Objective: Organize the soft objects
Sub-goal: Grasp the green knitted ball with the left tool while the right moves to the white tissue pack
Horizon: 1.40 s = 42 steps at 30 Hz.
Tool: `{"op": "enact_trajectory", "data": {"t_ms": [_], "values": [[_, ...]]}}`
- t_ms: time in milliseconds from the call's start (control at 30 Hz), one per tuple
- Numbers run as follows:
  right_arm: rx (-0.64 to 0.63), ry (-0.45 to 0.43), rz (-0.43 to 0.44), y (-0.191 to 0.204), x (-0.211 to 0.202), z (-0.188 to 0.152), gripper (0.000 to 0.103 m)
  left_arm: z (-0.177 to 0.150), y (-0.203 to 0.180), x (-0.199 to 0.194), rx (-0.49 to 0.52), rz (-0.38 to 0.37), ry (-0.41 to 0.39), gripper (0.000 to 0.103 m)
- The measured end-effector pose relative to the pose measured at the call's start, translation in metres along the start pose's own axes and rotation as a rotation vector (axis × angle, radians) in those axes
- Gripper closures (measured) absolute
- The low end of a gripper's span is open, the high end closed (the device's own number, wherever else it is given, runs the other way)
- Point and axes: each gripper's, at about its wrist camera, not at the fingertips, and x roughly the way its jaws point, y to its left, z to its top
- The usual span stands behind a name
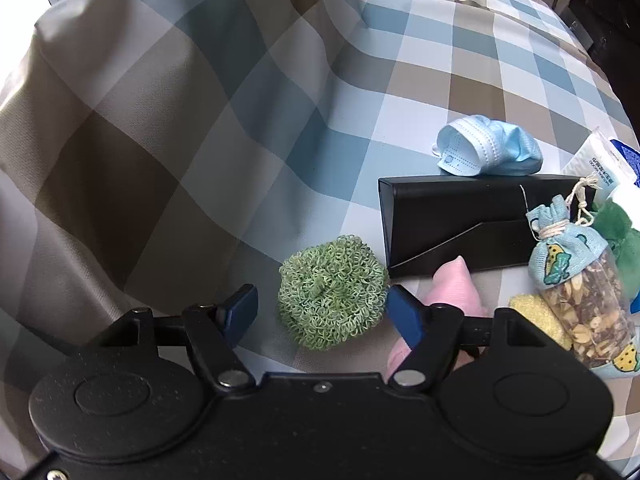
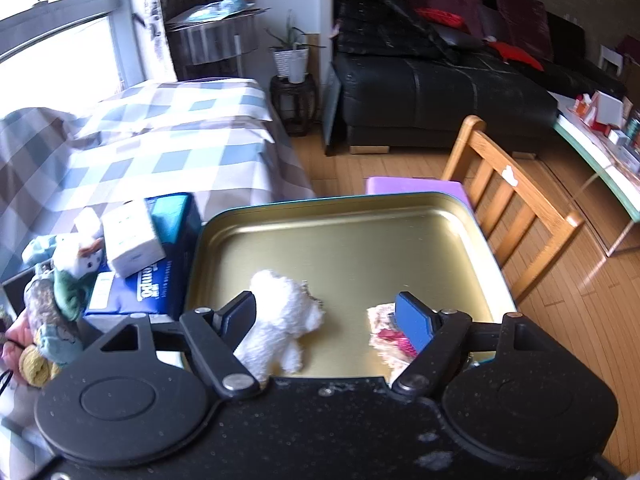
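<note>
In the left wrist view, my left gripper (image 1: 322, 306) is open, its blue pads on either side of a green looped scrubber ball (image 1: 332, 292) lying on the checked bedcover (image 1: 200, 128). A pink soft piece (image 1: 452, 288) lies behind the right pad. In the right wrist view, my right gripper (image 2: 326, 316) is open and empty above a gold tin tray (image 2: 360, 236). A white fluffy toy (image 2: 280, 316) lies in the tray by the left pad, and a pale patterned cloth item (image 2: 384, 332) lies by the right pad.
On the bed lie a black case (image 1: 452, 224), a blue face mask (image 1: 488, 146), a herb sachet (image 1: 580, 280), a yellow sponge (image 1: 540, 316), a green cloth (image 1: 616, 236) and tissue packs (image 2: 156, 240). A wooden chair (image 2: 512, 208) and black sofa (image 2: 432, 80) stand beyond the tray.
</note>
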Motion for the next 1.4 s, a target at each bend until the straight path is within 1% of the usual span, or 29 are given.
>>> {"op": "enact_trajectory", "data": {"t_ms": [167, 333, 367, 433, 467, 533, 633, 800, 1067, 1200, 1333, 1400], "values": [[-0.036, -0.008, 0.036, 0.014, -0.001, -0.001, 0.027, 0.001, 0.003, 0.014, -0.011, -0.044, 0.021, 0.032], [-0.073, -0.032, 0.060, 0.030, -0.004, -0.002, 0.025, -0.002, 0.001, 0.030, 0.003, -0.039, 0.042, 0.030], [-0.080, -0.036, 0.066, 0.032, -0.004, -0.002, 0.025, -0.003, 0.000, 0.032, 0.012, -0.043, 0.041, 0.029], [-0.086, -0.038, 0.082, 0.037, -0.004, -0.001, 0.024, -0.005, -0.002, 0.034, 0.024, -0.055, 0.036, 0.020], [-0.083, -0.035, 0.093, 0.039, -0.004, 0.000, 0.022, -0.005, -0.003, 0.035, 0.028, -0.064, 0.035, 0.017], [-0.073, -0.025, 0.118, 0.044, 0.000, 0.002, 0.019, -0.006, -0.004, 0.037, 0.033, -0.080, 0.033, 0.008], [-0.067, -0.027, 0.129, 0.054, 0.003, 0.005, 0.014, -0.007, -0.005, 0.039, 0.033, -0.091, 0.028, 0.004], [-0.097, -0.058, 0.141, 0.077, 0.010, 0.010, 0.010, -0.006, -0.006, 0.041, 0.033, -0.093, 0.027, 0.004], [-0.246, -0.064, 0.212, 0.122, 0.033, 0.026, 0.012, -0.007, -0.006, 0.040, 0.037, -0.095, 0.029, 0.004], [-0.314, -0.059, 0.219, 0.140, 0.049, 0.037, 0.015, -0.007, -0.006, 0.040, 0.036, -0.098, 0.027, 0.004], [-0.359, -0.032, 0.209, 0.152, 0.069, 0.042, 0.018, -0.007, -0.004, 0.039, 0.028, -0.111, 0.024, 0.006], [-0.380, -0.007, 0.208, 0.157, 0.080, 0.041, 0.025, -0.007, -0.001, 0.037, 0.019, -0.112, 0.018, 0.009]]}}
